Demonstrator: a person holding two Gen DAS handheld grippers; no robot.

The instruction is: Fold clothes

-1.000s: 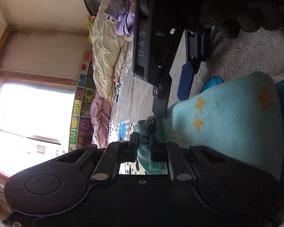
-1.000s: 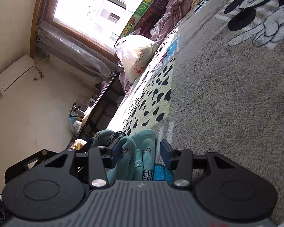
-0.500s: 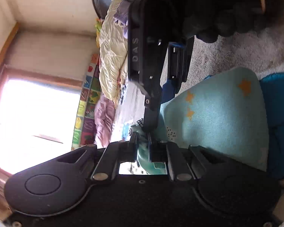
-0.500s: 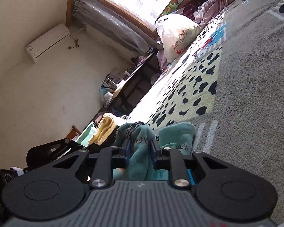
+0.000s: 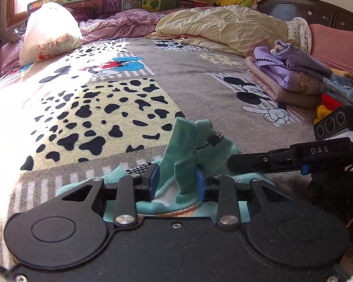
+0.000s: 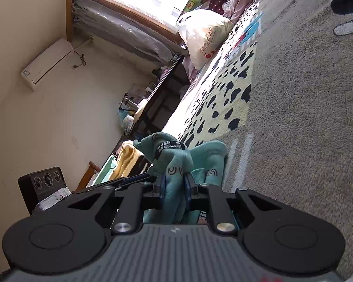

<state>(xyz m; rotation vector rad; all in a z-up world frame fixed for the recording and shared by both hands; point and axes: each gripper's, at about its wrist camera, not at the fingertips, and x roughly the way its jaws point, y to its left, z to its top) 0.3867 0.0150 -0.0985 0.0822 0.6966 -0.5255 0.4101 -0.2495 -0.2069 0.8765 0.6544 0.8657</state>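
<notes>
The bed [image 5: 200, 89] fills the frame; low at centre lies a soft, light teal garment [image 5: 200, 145]. The right claw [image 6: 174, 185] pinches its bunched fabric; the left claw [image 5: 176, 181] gapes around a fold. Grip hems.

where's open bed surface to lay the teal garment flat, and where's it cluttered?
Free: the spotted yellow panel and grey blanket ahead of the teal garment, bordered by the white bag far left and cream quilt at the back. Crowded: the right side, with the folded purple stack, denim and right gripper.
</notes>
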